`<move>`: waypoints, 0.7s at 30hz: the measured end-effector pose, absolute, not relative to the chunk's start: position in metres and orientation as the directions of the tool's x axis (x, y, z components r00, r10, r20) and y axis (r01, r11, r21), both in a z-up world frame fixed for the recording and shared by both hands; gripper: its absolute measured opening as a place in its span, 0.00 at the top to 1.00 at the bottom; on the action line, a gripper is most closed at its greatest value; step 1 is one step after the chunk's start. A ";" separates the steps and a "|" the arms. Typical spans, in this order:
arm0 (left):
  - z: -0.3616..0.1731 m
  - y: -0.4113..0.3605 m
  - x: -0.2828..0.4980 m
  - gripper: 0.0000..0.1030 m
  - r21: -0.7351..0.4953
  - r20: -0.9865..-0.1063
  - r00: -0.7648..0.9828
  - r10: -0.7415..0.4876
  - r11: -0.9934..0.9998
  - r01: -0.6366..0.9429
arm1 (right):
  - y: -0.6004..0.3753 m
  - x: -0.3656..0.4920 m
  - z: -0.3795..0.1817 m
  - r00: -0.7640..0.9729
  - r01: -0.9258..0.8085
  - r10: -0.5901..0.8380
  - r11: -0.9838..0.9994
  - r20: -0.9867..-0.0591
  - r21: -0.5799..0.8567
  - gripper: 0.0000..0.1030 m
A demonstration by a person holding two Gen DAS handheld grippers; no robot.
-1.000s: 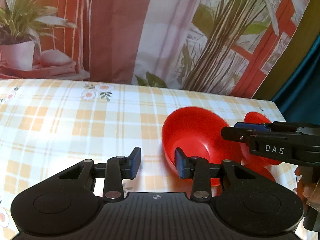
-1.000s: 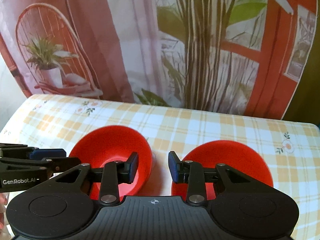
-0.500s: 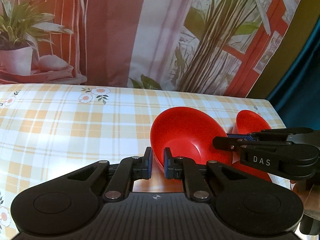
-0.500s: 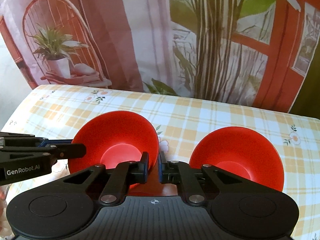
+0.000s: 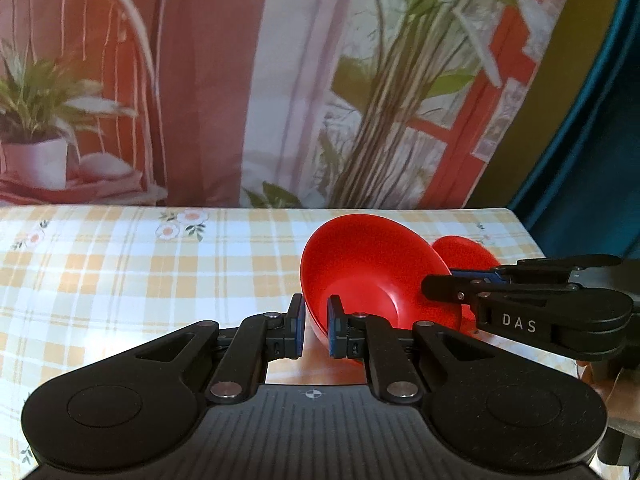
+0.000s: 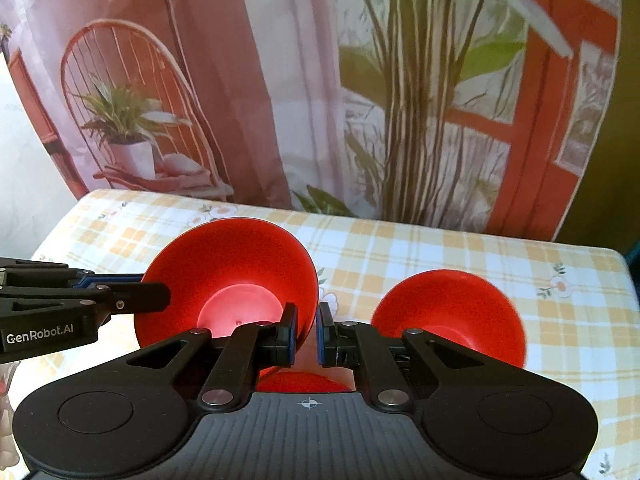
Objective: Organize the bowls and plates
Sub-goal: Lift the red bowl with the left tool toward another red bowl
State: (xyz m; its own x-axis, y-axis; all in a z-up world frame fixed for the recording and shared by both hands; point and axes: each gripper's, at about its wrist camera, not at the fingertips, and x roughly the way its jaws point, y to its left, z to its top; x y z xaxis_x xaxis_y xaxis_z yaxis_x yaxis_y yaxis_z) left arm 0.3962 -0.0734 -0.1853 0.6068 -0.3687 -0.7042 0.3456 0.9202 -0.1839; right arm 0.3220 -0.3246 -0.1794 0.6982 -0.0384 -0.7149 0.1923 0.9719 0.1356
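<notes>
A red bowl (image 5: 372, 272) is held up above the checked tablecloth by both grippers. My left gripper (image 5: 315, 330) is shut on its left rim. My right gripper (image 6: 306, 334) is shut on its right rim; the same bowl (image 6: 228, 272) fills the left of the right wrist view. A second red bowl (image 6: 452, 312) stands on the table to the right, also partly seen behind the held one in the left wrist view (image 5: 464, 252). A further red dish (image 6: 304, 382) shows below the right gripper, mostly hidden.
The table (image 5: 120, 264) has a yellow checked cloth with flowers. A printed curtain with plants hangs right behind its far edge. The table's right edge (image 6: 624, 280) lies close to the second bowl.
Both grippers closed on the bowl's rim from either side. The bowl then rose off the table, held between them.
</notes>
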 end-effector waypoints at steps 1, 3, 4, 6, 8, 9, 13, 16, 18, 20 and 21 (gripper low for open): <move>-0.183 -0.076 0.393 0.88 -0.180 -0.703 0.607 -0.371 0.918 0.353 | -0.325 0.317 -0.177 0.701 0.195 -0.042 0.972 -0.712 0.134 0.91; -0.179 -0.082 0.387 0.88 -0.173 -0.703 0.604 -0.375 0.915 0.366 | -0.327 0.307 -0.173 0.704 0.201 -0.051 0.971 -0.708 0.130 0.91; -0.178 -0.085 0.383 0.88 -0.168 -0.704 0.602 -0.376 0.912 0.373 | -0.327 0.302 -0.172 0.705 0.204 -0.055 0.971 -0.707 0.128 0.91; -0.177 -0.091 0.377 0.88 -0.156 -0.707 0.598 -0.377 0.908 0.388 | -0.328 0.293 -0.172 0.705 0.210 -0.059 0.969 -0.707 0.129 0.91; -0.176 -0.096 0.371 0.88 -0.146 -0.711 0.593 -0.379 0.904 0.402 | -0.329 0.284 -0.173 0.703 0.217 -0.062 0.967 -0.708 0.131 0.91; -0.176 -0.099 0.368 0.88 -0.142 -0.712 0.591 -0.379 0.902 0.407 | -0.330 0.279 -0.174 0.703 0.220 -0.063 0.967 -0.709 0.131 0.91; -0.178 -0.107 0.358 0.88 -0.119 -0.721 0.583 -0.375 0.896 0.428 | -0.331 0.264 -0.177 0.699 0.231 -0.067 0.963 -0.712 0.137 0.91; -0.182 -0.113 0.352 0.88 -0.100 -0.729 0.577 -0.369 0.890 0.444 | -0.335 0.255 -0.182 0.695 0.245 -0.061 0.957 -0.716 0.157 0.91; -0.187 -0.115 0.350 0.88 -0.095 -0.737 0.568 -0.366 0.888 0.449 | -0.335 0.251 -0.186 0.690 0.251 -0.061 0.955 -0.721 0.159 0.91; -0.192 -0.118 0.347 0.88 -0.087 -0.745 0.561 -0.360 0.887 0.454 | -0.334 0.247 -0.190 0.683 0.253 -0.064 0.955 -0.728 0.154 0.91; -0.194 -0.119 0.347 0.88 -0.081 -0.749 0.558 -0.356 0.886 0.456 | -0.334 0.245 -0.192 0.680 0.254 -0.064 0.955 -0.731 0.153 0.91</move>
State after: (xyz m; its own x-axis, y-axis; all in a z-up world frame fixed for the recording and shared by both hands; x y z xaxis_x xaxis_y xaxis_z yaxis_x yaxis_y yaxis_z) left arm 0.3466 -0.1193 -0.1941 0.5585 -0.3563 -0.7491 0.4564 0.8861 -0.0812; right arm 0.2451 -0.3338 -0.1923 0.6795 -0.0638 -0.7309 0.2544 0.9549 0.1531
